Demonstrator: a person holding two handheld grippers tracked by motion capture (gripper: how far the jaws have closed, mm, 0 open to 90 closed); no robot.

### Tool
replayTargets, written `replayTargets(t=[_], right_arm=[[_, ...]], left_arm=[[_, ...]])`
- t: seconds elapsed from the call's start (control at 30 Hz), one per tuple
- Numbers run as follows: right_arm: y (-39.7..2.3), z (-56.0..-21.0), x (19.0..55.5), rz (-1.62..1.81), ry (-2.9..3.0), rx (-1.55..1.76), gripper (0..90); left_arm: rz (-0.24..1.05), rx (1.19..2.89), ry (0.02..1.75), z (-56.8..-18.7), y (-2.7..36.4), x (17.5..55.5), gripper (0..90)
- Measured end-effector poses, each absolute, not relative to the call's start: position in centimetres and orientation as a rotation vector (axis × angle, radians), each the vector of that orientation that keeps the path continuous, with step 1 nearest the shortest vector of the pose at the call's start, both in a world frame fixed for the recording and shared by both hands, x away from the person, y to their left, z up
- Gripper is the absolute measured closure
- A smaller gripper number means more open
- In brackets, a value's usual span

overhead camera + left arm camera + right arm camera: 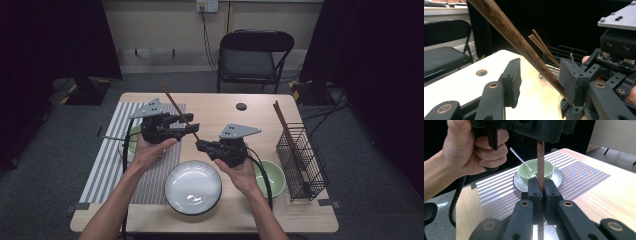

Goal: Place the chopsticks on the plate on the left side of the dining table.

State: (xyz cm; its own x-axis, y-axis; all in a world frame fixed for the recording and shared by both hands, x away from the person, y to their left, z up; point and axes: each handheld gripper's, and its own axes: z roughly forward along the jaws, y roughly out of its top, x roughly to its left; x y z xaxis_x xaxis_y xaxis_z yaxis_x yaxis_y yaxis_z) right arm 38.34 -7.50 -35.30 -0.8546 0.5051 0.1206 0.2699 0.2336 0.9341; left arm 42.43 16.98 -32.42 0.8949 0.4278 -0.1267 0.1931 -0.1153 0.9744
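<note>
A long brown chopstick (177,107) slants up and away over the wooden table (220,107), held between my two grippers. My right gripper (200,145) is shut on its lower end; in the right gripper view the two pads (534,190) clamp the chopstick (540,160). My left gripper (190,125) sits higher along the stick. In the left gripper view its jaws (540,80) stand apart with the chopstick (511,32) running between them, close to the right-hand pad (571,77) and well clear of the other.
A white plate (193,187) lies at the front middle, a green bowl (274,176) to its right. A black wire basket (302,160) at the right edge holds more chopsticks (282,122). A green cup (536,171) with a spoon stands on a saucer on the striped mat (107,150).
</note>
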Motion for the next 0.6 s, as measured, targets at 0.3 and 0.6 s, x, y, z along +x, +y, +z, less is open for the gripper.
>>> replayTargets(t=[0.3, 0.6], right_arm=[[-8.2, -35.4, 38.0, 1.658, 2.306, 0.726, 86.1], [-9.3, -35.4, 37.6, 1.647, 2.291, 0.746, 86.0]], left_arm=[[0.213, 1.667, 0.480, -31.6, 17.0, 42.5, 45.6], [0.214, 1.662, 0.494, -31.1, 17.1, 43.2, 39.3]])
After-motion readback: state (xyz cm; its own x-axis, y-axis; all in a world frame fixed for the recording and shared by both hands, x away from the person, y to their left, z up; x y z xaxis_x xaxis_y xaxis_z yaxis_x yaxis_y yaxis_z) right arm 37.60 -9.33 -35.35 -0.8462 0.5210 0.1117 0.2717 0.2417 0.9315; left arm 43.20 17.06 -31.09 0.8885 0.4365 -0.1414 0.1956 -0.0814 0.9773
